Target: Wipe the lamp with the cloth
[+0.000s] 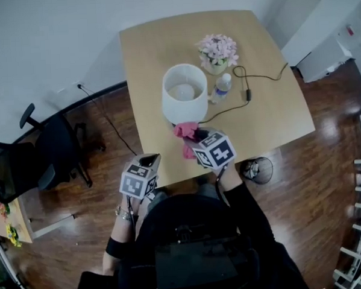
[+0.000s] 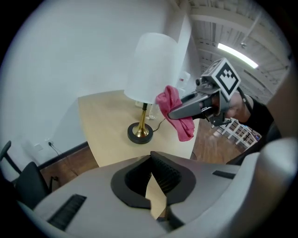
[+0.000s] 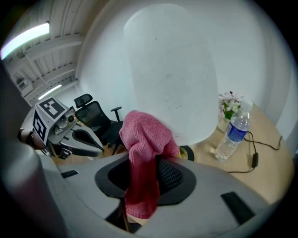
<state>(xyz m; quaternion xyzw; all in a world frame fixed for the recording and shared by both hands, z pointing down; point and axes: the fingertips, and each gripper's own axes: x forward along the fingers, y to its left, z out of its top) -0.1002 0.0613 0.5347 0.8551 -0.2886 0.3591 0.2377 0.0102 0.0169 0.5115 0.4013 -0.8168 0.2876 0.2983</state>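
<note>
The lamp has a white drum shade on a brass stem with a black round base, and stands on the light wooden table. My right gripper is shut on a pink cloth, which hangs just in front of the shade's near side. In the right gripper view the cloth drapes out of the jaws, with the shade close behind it. My left gripper hovers at the table's near edge, left of the lamp, shut and holding nothing.
A vase of pink flowers and a water bottle stand right behind the lamp. The lamp's black cable runs across the table's right half. A black office chair is at the left, and a wire bin is on the floor.
</note>
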